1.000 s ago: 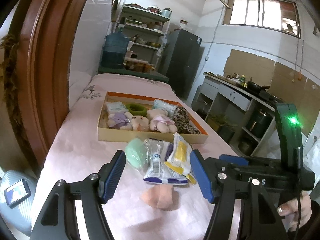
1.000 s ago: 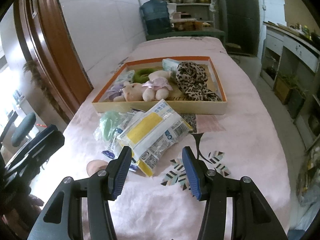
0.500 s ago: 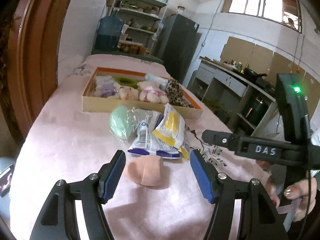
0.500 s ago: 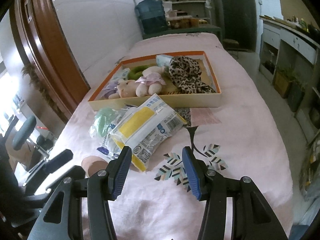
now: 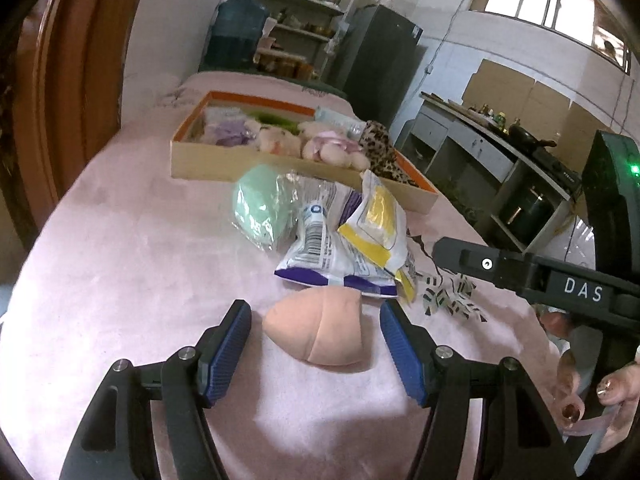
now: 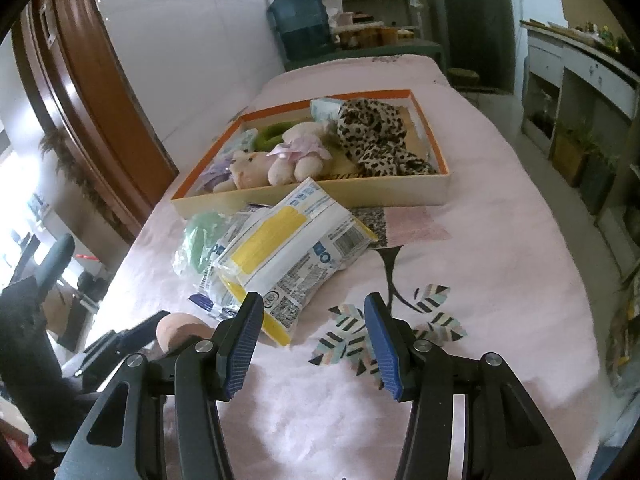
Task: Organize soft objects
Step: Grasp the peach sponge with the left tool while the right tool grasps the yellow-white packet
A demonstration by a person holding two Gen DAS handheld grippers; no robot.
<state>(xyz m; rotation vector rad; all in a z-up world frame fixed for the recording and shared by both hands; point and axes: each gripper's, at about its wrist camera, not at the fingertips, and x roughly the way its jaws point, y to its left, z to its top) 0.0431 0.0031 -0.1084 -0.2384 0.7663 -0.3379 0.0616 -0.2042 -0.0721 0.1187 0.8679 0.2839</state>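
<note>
A peach sponge (image 5: 318, 326) lies on the pink cloth between the wide-apart blue pads of my left gripper (image 5: 316, 312), which is open and not touching it. Behind it lie a white and purple packet (image 5: 320, 252), a yellow and white packet (image 5: 376, 216) and a bagged mint-green sponge (image 5: 260, 208). The orange-rimmed box (image 5: 224, 162) beyond holds plush toys and a leopard-print cloth. My right gripper (image 6: 312, 316) hovers open over the cloth with nothing between its fingers, just right of the yellow packet (image 6: 288, 248). The peach sponge (image 6: 180, 328) shows at its lower left.
The box (image 6: 436, 192) sits mid-table. The right hand-held gripper's body (image 5: 560, 280) crosses the left wrist view at right, with a person's fingers below it. A wooden door frame (image 6: 100, 92) stands left; a counter and shelves stand right.
My left gripper has sunk and tipped down toward the table; the peach sponge now lies between its pads. The right gripper has stayed nearly still.
</note>
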